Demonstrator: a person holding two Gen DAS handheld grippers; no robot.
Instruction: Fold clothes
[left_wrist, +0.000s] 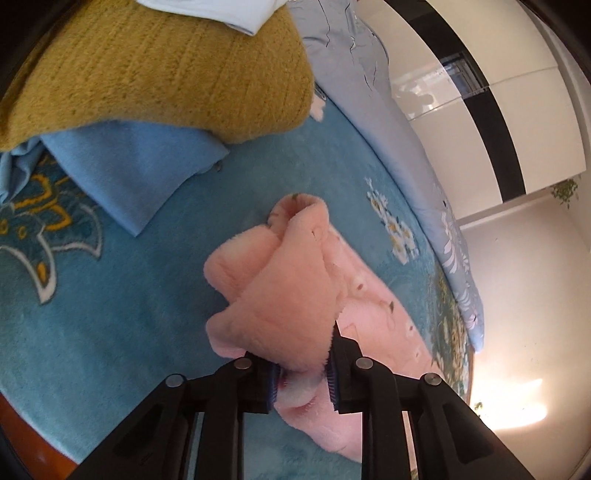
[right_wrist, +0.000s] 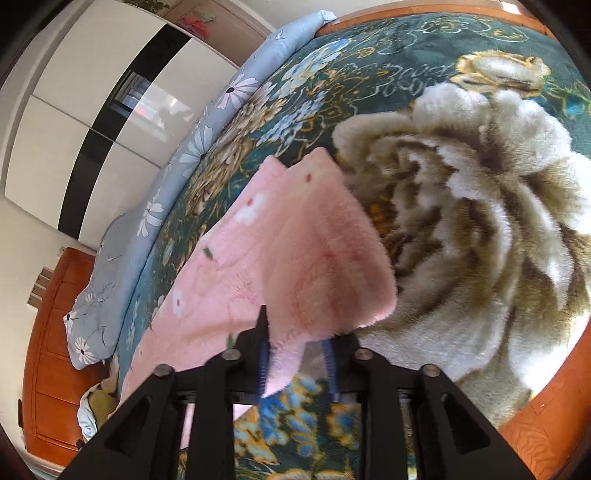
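A pink fleece garment (left_wrist: 291, 291) with small flower prints lies on the blue floral blanket (left_wrist: 122, 302). My left gripper (left_wrist: 303, 384) is shut on a bunched fold of it, lifted off the blanket. In the right wrist view the same pink garment (right_wrist: 317, 254) hangs from my right gripper (right_wrist: 295, 365), whose jaws stand a little apart with the cloth's edge between them. The rest of the garment trails down to the left over the dark floral blanket (right_wrist: 369, 62).
A mustard knitted piece (left_wrist: 159, 70) lies on a folded blue cloth (left_wrist: 136, 170) at the upper left. A grey-blue flowered quilt (left_wrist: 373, 85) runs along the bed's edge. White wardrobe doors (left_wrist: 480, 74) stand beyond. A wooden bed frame (right_wrist: 535, 424) shows at the lower right.
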